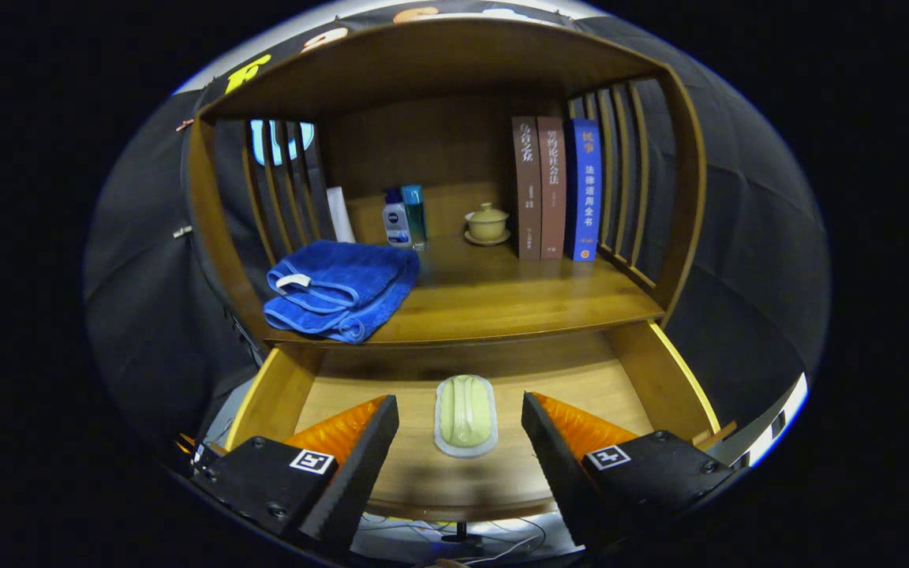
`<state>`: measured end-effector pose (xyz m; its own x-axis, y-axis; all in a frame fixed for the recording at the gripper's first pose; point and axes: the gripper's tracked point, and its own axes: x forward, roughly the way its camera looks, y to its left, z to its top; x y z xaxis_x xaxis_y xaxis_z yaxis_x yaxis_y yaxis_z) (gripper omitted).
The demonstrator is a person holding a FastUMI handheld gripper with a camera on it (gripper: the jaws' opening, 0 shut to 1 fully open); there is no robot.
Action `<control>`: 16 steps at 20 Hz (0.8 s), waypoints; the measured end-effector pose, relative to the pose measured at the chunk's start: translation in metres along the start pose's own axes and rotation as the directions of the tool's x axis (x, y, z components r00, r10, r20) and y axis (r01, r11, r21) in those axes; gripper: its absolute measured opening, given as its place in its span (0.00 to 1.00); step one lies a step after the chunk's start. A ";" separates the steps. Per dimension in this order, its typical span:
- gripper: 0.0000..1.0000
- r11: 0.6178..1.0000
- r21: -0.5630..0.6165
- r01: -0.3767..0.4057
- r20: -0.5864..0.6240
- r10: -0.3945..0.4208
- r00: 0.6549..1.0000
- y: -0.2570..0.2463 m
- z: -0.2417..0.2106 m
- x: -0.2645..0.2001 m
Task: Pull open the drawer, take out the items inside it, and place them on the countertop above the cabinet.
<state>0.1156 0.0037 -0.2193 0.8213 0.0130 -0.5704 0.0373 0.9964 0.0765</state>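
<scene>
In the gripper view, the gripper [460,442] hangs over the pulled-out drawer [663,379] with its jaws spread wide and nothing held between them. A pale green soap in a clear dish [466,415] lies flat on the drawer floor, squarely in the gap between the two fingers and touching neither; its long side runs away from the jaws. The drawer's side walls flank the fingers on both sides.

Just beyond the drawer sits the countertop [518,304] of the wooden cabinet. On it, ahead and to the left of the jaws, rests a folded blue towel [340,288], reaching near the countertop's front edge. Farther back stand two small bottles [405,217] side by side, with a white object just left of them. A lidded cup on a saucer [488,223] stands straight ahead, deep on the counter. To its right three books [557,189] stand upright against the slatted side panel.
</scene>
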 end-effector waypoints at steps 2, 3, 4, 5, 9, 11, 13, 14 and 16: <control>1.00 1.000 -0.010 -0.005 -0.036 0.004 0.999 0.004 0.003 0.021; 1.00 1.000 -0.014 -0.004 -0.060 0.003 0.998 0.005 0.001 0.031; 1.00 1.000 -0.023 -0.004 -0.089 0.001 0.996 0.005 -0.002 0.042; 1.00 0.999 -0.039 0.001 -0.121 -0.006 0.993 0.005 -0.006 0.051; 1.00 0.998 -0.066 0.010 -0.249 -0.026 0.968 0.002 -0.026 0.083; 1.00 0.998 -0.058 0.013 -0.305 -0.030 0.952 -0.001 -0.034 0.097; 0.91 0.999 -0.047 0.024 -0.377 -0.040 0.926 -0.006 -0.046 0.107; 0.87 0.999 -0.040 0.022 -0.412 -0.037 0.911 -0.006 -0.054 0.111; 0.81 0.999 -0.035 0.028 -0.466 -0.041 0.884 -0.007 -0.062 0.116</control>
<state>0.1751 0.0032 -0.3372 0.4591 0.0101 -0.8883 0.0400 0.9987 0.0321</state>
